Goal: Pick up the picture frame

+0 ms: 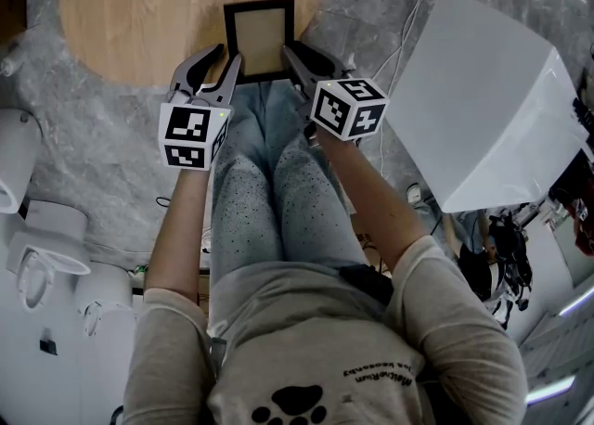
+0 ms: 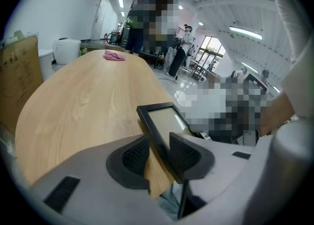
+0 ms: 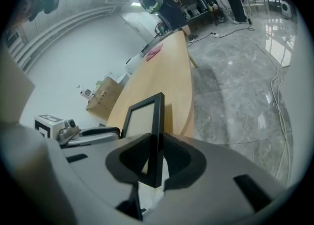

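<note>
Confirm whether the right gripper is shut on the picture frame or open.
Shut on it: the right gripper presses both pads against one edge of the picture frame, no gap visible.

A pale oval wooden table (image 1: 139,6) stands on a grey marbled floor (image 1: 102,145). A crumpled pink cloth (image 2: 114,55) lies near the table's far end. Off the table's left side are a brown cardboard box (image 2: 19,79) and a white lidded appliance (image 2: 66,50). A large white box (image 1: 483,98) sits on the floor to the right, with thin cables (image 1: 411,19) trailing beside it. White rounded fixtures (image 1: 37,256) cluster at the lower left. People (image 2: 142,27) stand beyond the table, under long ceiling lights (image 2: 245,33).
</note>
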A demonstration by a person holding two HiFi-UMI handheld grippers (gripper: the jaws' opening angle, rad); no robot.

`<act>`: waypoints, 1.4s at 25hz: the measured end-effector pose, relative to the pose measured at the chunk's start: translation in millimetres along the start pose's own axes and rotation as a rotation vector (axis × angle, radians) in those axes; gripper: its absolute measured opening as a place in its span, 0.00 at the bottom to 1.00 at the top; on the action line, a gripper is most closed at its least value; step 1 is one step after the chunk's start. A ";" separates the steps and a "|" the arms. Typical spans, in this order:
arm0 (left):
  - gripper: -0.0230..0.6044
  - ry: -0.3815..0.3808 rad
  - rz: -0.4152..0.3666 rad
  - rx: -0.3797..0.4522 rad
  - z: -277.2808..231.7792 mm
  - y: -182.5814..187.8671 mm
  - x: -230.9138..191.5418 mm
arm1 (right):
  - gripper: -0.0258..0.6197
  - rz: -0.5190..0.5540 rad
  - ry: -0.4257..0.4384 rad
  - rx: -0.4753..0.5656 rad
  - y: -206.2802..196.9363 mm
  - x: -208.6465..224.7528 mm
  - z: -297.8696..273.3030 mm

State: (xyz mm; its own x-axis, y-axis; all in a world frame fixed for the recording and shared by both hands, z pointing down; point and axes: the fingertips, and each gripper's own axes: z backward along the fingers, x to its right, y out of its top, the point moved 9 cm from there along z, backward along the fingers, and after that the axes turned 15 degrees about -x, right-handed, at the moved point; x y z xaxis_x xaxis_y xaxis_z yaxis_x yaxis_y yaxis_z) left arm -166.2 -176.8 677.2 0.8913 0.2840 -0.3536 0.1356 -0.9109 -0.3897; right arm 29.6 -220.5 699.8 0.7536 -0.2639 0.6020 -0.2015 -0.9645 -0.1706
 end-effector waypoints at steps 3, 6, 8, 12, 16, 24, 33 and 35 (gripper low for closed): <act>0.31 -0.049 0.039 -0.006 -3.7 -1.5 -1.9 | 0.17 0.004 0.010 0.006 0.3 -0.6 0.8; 0.36 -0.105 0.083 -0.002 -7.0 -1.3 -3.8 | 0.17 0.016 0.027 0.016 1.1 -1.5 1.8; 0.37 -0.143 0.116 -0.001 -9.0 -1.1 -5.4 | 0.17 0.033 0.041 0.018 1.5 -2.9 2.3; 0.39 -0.203 0.168 -0.003 -11.8 -1.3 -8.0 | 0.17 0.045 0.074 0.026 1.7 -4.9 3.9; 0.39 -0.291 0.217 0.016 -13.6 -1.6 -8.1 | 0.17 0.069 0.106 0.039 2.8 -7.2 5.1; 0.30 -0.385 0.212 0.036 -14.3 3.1 3.0 | 0.17 0.150 0.193 0.025 3.7 -15.9 6.5; 0.08 -0.493 0.231 0.083 -4.2 8.2 13.3 | 0.15 0.169 0.258 0.057 2.1 -12.3 11.6; 0.07 -0.499 0.236 0.090 -0.9 10.2 16.9 | 0.15 0.184 0.265 0.063 3.1 -12.9 14.7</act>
State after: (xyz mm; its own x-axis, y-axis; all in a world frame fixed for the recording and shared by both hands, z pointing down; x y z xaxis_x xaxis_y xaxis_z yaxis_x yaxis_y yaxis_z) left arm -149.4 -181.6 668.1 0.5771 0.2023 -0.7912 -0.0997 -0.9441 -0.3141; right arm 28.5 -220.0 680.0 0.5171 -0.4346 0.7373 -0.2737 -0.9002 -0.3387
